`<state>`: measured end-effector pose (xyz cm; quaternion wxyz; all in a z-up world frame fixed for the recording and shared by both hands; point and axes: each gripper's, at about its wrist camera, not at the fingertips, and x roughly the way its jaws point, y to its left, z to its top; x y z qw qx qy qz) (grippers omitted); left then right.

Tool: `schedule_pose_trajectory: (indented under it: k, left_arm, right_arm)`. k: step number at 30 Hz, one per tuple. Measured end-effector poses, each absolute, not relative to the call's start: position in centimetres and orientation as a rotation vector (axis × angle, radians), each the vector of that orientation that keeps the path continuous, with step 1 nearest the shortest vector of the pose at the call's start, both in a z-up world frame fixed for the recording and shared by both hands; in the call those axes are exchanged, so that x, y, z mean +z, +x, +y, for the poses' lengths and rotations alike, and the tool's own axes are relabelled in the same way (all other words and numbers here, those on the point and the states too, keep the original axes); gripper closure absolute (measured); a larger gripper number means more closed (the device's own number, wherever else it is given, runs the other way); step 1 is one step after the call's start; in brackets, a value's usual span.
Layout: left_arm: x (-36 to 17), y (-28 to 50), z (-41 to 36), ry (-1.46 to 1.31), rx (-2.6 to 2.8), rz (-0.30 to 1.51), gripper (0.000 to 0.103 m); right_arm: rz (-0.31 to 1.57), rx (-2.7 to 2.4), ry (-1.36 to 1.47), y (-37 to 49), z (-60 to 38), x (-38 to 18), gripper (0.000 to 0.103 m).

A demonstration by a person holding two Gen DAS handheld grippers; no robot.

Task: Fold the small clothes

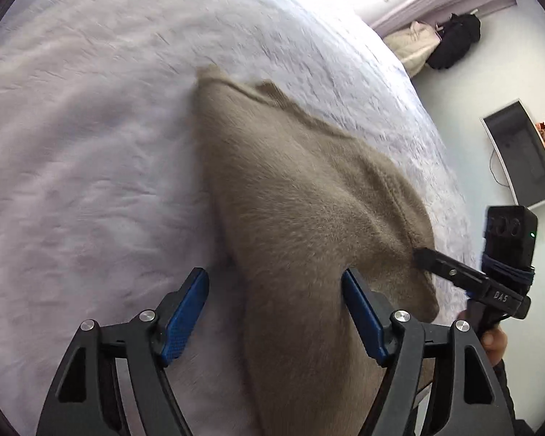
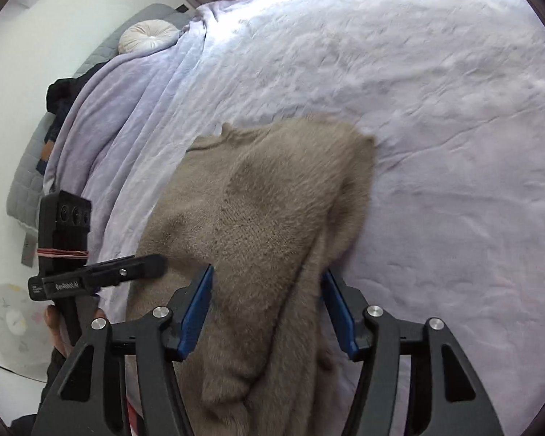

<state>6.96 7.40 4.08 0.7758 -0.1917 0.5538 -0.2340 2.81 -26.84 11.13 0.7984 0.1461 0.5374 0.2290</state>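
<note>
A fuzzy taupe knit sweater [image 1: 290,181] [image 2: 265,200] lies on a lavender bedspread [image 1: 91,145] [image 2: 436,109], its collar toward the far side. My left gripper [image 1: 272,272] stands open over the near part; its left pad is off the cloth and its right pad is against the knit. My right gripper [image 2: 268,271] is also open, with a bunch of the sweater lying between its blue pads. In each wrist view the other gripper's black finger [image 1: 428,258] [image 2: 145,267] touches the sweater's side edge.
A person's hand [image 1: 494,341] [image 2: 54,327] holds each gripper handle. Beyond the bed's right edge are a dark screen [image 1: 519,156] and bags [image 1: 450,40]. At the bed's left edge are a round cream cushion [image 2: 149,36], a grey quilt [image 2: 29,181] and dark clothes [image 2: 65,91].
</note>
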Motion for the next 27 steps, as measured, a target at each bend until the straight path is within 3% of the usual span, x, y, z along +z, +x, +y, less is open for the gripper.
schedule_pose_trajectory:
  k: [7,11,17,22,24,25,27]
  left_arm:
    - [10.3,0.4,5.8,-0.197,-0.449,1.031,0.027]
    - [10.8,-2.4,1.9,-0.106,-0.585,0.976,0.027]
    - [6.4,-2.5,-0.4,0.013,-0.529,1.053,0.027]
    - [9.8,-2.7,-0.3,0.056,-0.538,0.979,0.027]
    - [10.7,-1.6,-0.4,0.067,-0.524,0.941,0.02]
    - [10.9,-0.6,-0.5,0.09,-0.497,0.934,0.005]
    - [10.6,1.6,-1.0,0.147,-0.459,0.919,0.003]
  right_arm:
    - [0.883,0.639,-0.179,-6.7,-20.6,19.1,0.036]
    - [0.893,0.81,-0.266,-10.1,-18.0,17.2,0.036]
    - [1.095,0.709,-0.253,-8.0,-20.2,10.3,0.036]
    - [1.03,0.749,-0.269,-8.1,-20.5,13.6,0.033]
    - [0.943,0.761,-0.326,-7.7,-20.4,15.8,0.026]
    - [0.907,0.762,-0.351,-7.3,-20.3,16.5,0.024]
    - [0.855,0.77,-0.413,-5.6,-20.0,17.3,0.024]
